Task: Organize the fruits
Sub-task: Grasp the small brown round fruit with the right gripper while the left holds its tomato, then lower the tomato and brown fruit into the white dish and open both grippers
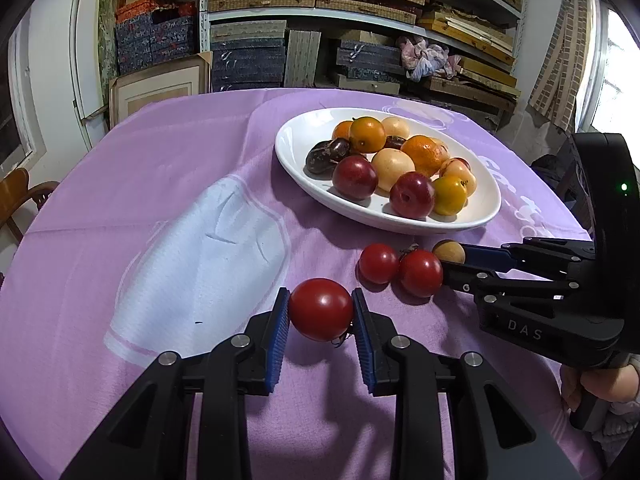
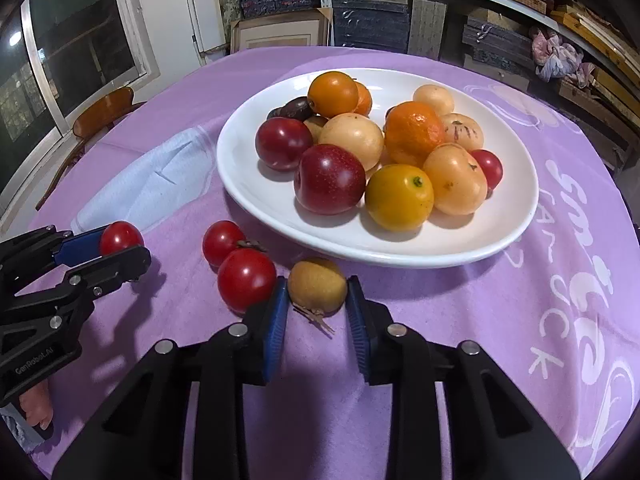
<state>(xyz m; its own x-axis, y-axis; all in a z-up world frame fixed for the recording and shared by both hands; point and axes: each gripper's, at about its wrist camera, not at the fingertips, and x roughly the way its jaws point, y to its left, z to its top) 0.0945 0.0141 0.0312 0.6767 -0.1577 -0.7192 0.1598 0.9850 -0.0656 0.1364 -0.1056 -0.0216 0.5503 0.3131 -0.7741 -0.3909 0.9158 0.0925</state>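
Purple woven tablecloth [image 2: 460,320] covers the round table; the glossy white oval plate [image 2: 516,216], heaped with smooth round fruit, serves as landmark. Left gripper [image 1: 320,312], angled downward, has its blue ribbed pads clamped on a red tomato [image 1: 321,309], stem toward the right pad, just before the plate. Right gripper [image 2: 317,300], likewise angled downward, is closed on a matte tan fruit [image 2: 317,285], stem toward the camera, beside the plate rim.

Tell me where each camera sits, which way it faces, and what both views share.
Left wrist: on the left gripper, angled down over its fingers at the clamped red tomato; the right gripper and a hand show at right.
Right wrist: on the right gripper, angled down at a clamped tan fruit; left gripper at left.
Shared: white plate, two loose tomatoes, purple cloth.
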